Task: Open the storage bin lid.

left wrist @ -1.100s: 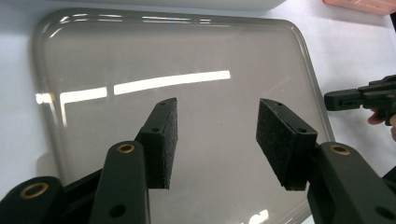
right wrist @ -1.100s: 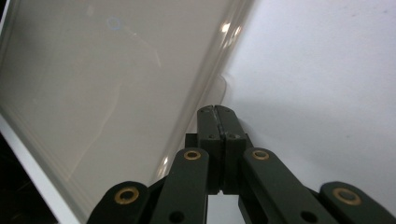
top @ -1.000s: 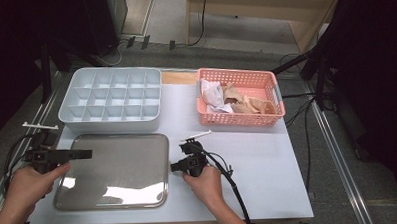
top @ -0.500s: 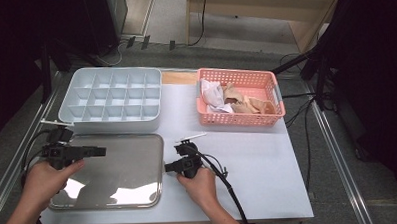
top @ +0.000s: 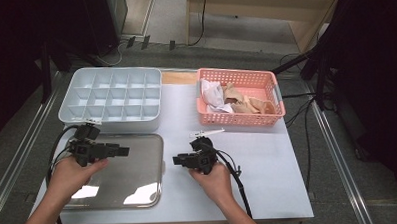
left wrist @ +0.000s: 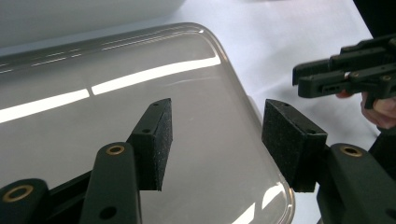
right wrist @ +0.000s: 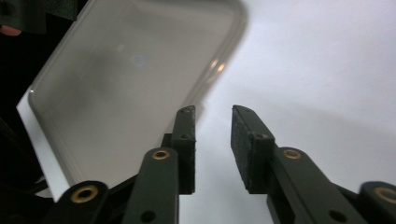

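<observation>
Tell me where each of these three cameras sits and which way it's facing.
High view: above the person's side, looking forward and down on the white table; both hands and forearms show.
Left gripper view: rides the left gripper, facing the shiny steel tray; its open jaws show.
Right gripper view: rides the right gripper, facing the tray's edge; its jaws, empty, have just been opening.
All share the tray.

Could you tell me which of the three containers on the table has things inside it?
The pink basket at the far right: it holds crumpled pale items, while the white compartment box and steel tray hold nothing.
</observation>
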`<act>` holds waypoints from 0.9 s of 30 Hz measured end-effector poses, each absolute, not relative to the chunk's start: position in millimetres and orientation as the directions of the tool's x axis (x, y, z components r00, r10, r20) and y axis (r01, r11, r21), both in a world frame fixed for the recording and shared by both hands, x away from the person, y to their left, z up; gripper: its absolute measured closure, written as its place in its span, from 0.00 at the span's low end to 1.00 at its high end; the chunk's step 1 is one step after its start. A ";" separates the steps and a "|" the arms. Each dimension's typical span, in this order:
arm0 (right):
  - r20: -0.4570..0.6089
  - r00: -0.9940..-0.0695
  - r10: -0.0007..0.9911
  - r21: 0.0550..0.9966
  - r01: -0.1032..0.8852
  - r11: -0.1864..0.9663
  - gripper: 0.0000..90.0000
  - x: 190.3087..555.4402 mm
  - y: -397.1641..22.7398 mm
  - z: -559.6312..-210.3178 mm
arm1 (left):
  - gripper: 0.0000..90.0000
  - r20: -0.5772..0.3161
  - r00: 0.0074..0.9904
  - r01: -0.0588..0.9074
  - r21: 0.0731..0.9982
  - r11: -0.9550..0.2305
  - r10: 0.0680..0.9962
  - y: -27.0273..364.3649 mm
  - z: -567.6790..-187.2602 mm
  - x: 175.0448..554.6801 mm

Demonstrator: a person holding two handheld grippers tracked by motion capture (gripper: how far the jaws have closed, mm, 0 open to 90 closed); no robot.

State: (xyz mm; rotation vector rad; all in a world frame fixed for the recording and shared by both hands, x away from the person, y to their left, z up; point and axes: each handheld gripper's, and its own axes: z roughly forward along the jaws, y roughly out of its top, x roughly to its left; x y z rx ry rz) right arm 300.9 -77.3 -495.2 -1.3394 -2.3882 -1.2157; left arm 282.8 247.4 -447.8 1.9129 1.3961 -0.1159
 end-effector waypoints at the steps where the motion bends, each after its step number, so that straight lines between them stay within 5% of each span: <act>1: 0.457 -0.607 0.650 0.595 0.752 0.283 0.76 301.2 -81.4 -494.2 | 0.48 -0.472 0.413 0.846 0.515 -0.136 0.779 244.5 -447.6 284.2; 18: 0.368 -0.634 0.681 0.718 0.659 0.225 0.67 316.6 -139.6 -467.7 | 0.40 -0.455 0.508 0.794 0.577 -0.192 0.732 191.5 -442.2 301.1; 27: 0.356 -0.628 0.692 0.716 0.659 0.231 0.70 326.7 -152.5 -463.8 | 0.41 -0.466 0.541 0.785 0.578 -0.221 0.700 178.2 -452.3 300.9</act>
